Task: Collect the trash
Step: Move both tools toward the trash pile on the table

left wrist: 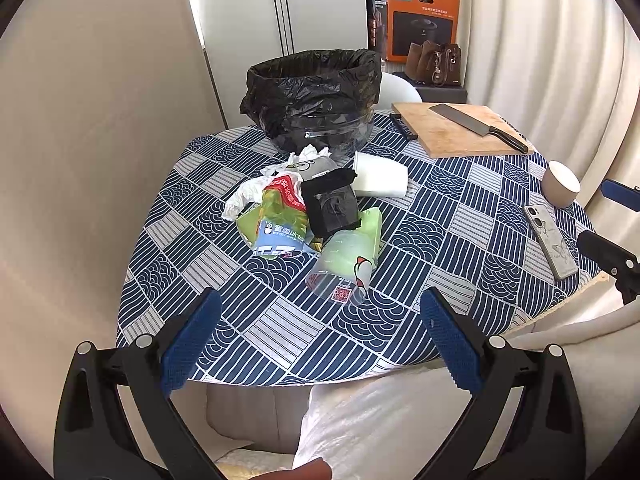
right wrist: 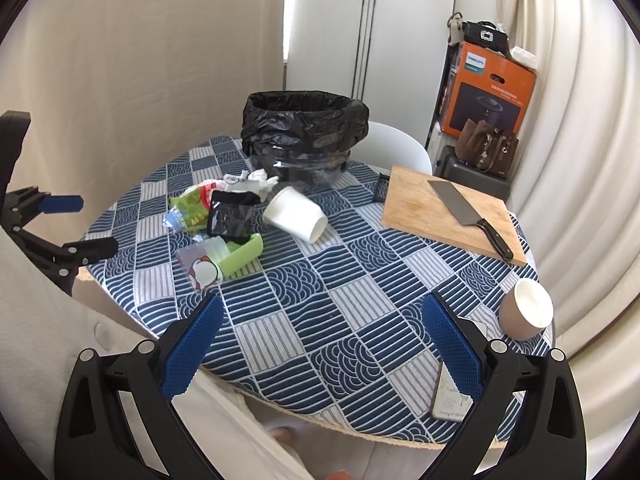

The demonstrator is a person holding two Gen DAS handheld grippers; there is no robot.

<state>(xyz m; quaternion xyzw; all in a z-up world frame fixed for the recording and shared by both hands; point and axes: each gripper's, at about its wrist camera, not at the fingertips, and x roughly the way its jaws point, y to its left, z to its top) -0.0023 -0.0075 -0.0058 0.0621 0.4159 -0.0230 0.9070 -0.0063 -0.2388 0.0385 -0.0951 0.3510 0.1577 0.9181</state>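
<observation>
A bin lined with a black bag [left wrist: 316,96] [right wrist: 304,132] stands at the far side of the round table [left wrist: 440,280] [right wrist: 340,320]. In front of it lies a heap of trash: crumpled tissue [left wrist: 244,196], a green snack wrapper [left wrist: 280,220] [right wrist: 192,204], a black packet [left wrist: 332,204] [right wrist: 232,216], a clear plastic cup [left wrist: 340,272] [right wrist: 200,264] and a tipped white paper cup [left wrist: 380,180] [right wrist: 296,214]. My left gripper [left wrist: 320,320] hangs open over the near table edge, short of the clear cup. My right gripper [right wrist: 322,320] is open above the bare cloth, holding nothing.
A wooden cutting board [left wrist: 460,128] [right wrist: 444,208] with a cleaver [left wrist: 476,124] [right wrist: 468,208] lies at the right back. A brown cup [left wrist: 560,184] [right wrist: 524,308] and a phone [left wrist: 550,240] [right wrist: 452,396] sit near the right edge. A white chair [right wrist: 396,148] stands behind.
</observation>
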